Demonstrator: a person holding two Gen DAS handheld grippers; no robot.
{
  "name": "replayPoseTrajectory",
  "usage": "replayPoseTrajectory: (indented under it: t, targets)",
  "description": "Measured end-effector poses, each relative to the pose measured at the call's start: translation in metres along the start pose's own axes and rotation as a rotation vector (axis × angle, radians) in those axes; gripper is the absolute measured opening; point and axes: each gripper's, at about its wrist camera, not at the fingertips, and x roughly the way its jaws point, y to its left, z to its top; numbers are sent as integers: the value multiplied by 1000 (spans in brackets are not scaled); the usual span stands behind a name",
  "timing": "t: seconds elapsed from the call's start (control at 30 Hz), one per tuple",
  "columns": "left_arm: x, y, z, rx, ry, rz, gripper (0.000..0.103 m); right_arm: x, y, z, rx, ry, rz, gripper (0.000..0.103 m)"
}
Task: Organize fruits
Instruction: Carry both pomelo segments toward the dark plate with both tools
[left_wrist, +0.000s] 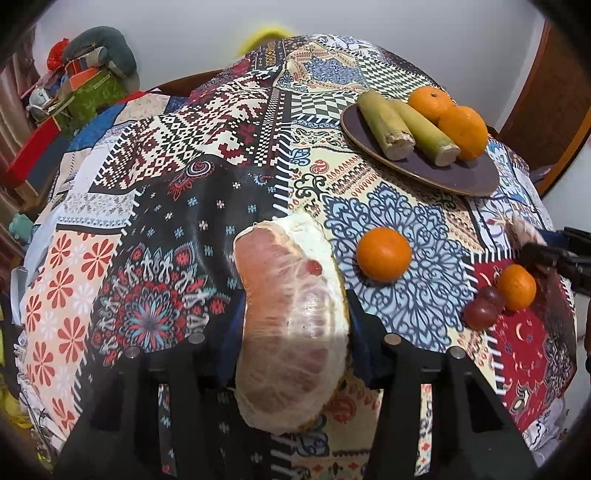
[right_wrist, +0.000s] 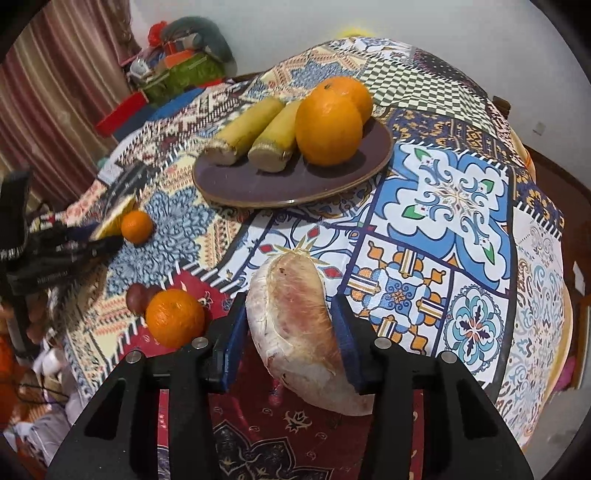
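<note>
Two peeled pink pomelo wedges, white-pithed: left tongs (left_wrist: 291, 325) clench one, right tongs (right_wrist: 290, 332) the other.

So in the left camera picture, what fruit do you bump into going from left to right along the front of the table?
Pomelo wedge in the left gripper → lone small orange → two red grapes → small orange touching them.

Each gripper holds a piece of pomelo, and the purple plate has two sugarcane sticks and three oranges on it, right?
Almost. The plate holds two sugarcane sticks but only two oranges, as the right wrist view shows. The two other small oranges lie on the tablecloth. The left gripper and right gripper each hold pomelo.
</note>
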Motion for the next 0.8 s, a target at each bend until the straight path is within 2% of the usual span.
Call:
replayPoseTrajectory:
  t: [0.13,0.3,0.8]
  targets:
    - [-7,2,0,-14,-5,-14,50,-9,3,2,1,-36,-15,40]
    - [-24,-2,9,-3,-58,-13,50,-22,7,10,0,-88,-17,39]
    - [-58,-30,60,48,-204,-82,50,-44,10,43,19,-216,-18,38]
